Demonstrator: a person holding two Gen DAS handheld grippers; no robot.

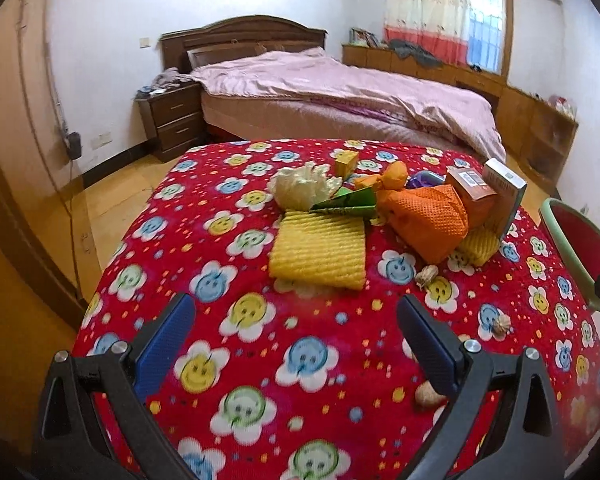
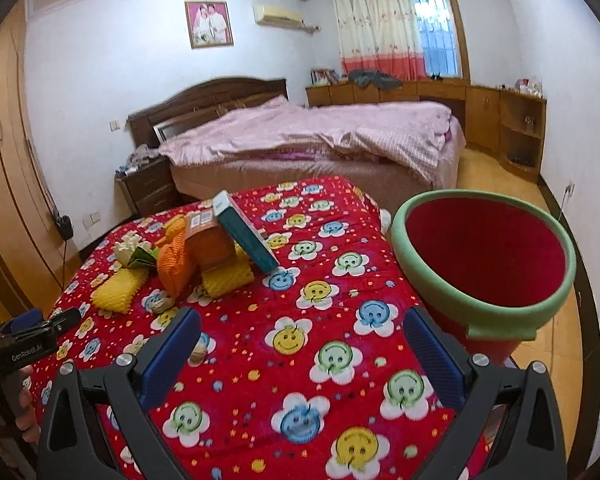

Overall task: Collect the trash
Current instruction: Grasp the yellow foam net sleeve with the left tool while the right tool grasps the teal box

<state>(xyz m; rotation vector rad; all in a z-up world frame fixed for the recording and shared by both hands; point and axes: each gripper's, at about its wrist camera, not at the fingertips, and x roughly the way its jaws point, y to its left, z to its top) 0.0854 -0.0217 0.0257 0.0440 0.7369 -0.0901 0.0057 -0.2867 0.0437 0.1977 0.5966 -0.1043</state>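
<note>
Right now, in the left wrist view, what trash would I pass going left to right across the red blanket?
Yellow foam mat → orange mesh wrap → brown carton → grey-edged box → the bin's green rim at the right edge.

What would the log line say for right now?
left gripper: open, empty | right gripper: open, empty | trash pile incl. orange foam net: untouched on red flower blanket | red bin with green rim: looks empty
</note>
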